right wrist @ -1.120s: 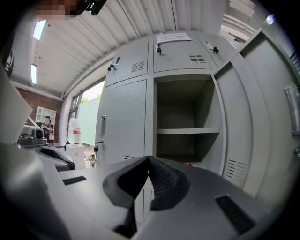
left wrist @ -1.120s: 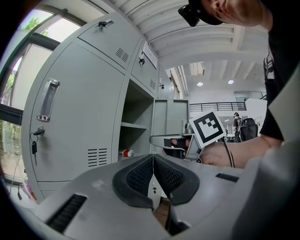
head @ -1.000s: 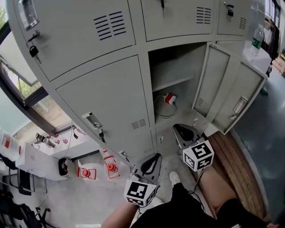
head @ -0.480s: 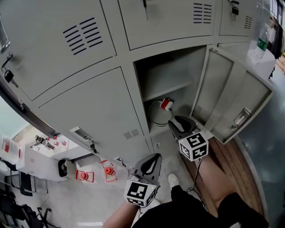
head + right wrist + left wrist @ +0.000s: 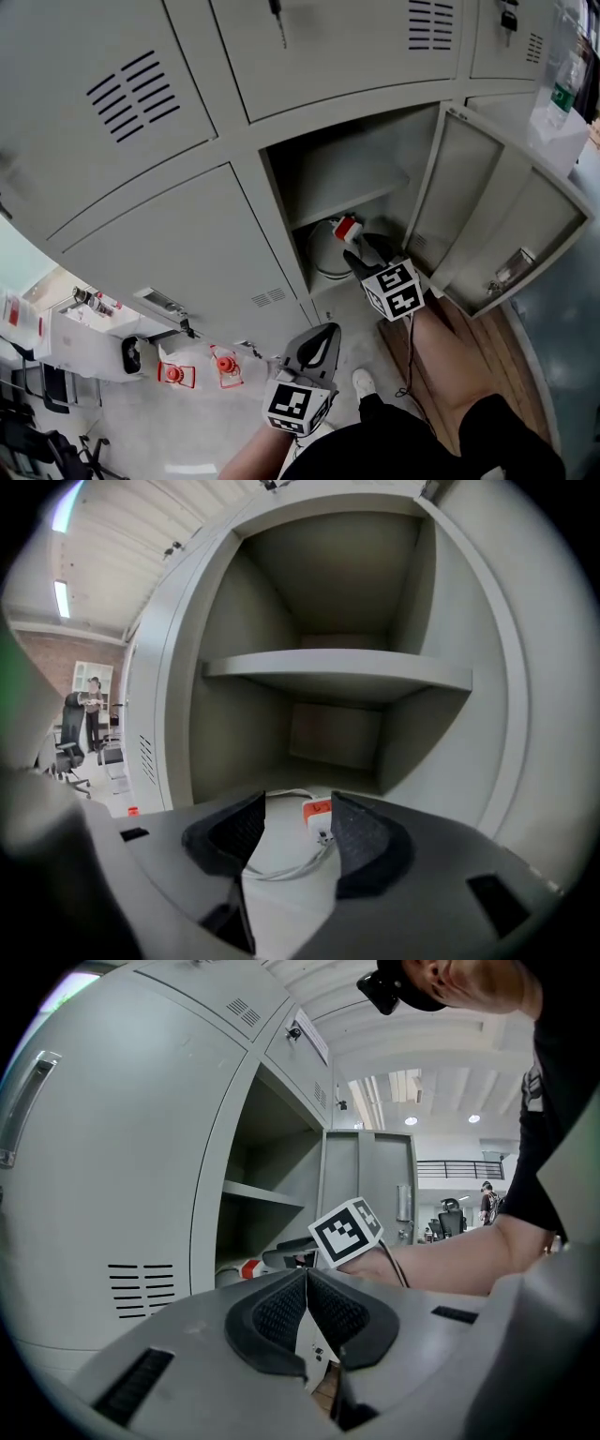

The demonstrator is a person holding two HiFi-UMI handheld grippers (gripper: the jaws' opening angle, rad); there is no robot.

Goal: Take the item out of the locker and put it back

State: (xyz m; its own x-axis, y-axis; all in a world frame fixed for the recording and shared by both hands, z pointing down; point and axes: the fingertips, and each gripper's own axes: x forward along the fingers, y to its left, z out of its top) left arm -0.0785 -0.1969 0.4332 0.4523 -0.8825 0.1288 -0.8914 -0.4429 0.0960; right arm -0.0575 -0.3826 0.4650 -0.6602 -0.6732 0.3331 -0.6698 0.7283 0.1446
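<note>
Early in the task, by the look of it, with nothing taken out yet. Reaching with the right gripper (image 5: 361, 253) into the open locker (image 5: 337, 150), lower part, under the shelf (image 5: 352, 190). Jaws apart, having just been opening, pressing on nothing. Looking along them, charger (image 5: 318, 814) at 12 o'clock in the gap, close to the right jaw but untouched, white cable (image 5: 292, 866) trailing back toward 6 o'clock. In the head view, lying on the locker floor near the back, at 11 o'clock of that gripper. Holding the left gripper (image 5: 317, 345) low at 6 o'clock, outside the locker, jaws closed on nothing. Door (image 5: 497, 216) swung wide at 3 o'clock. Left to do, judging from this: close on the charger, lift it out, then put it back.
</note>
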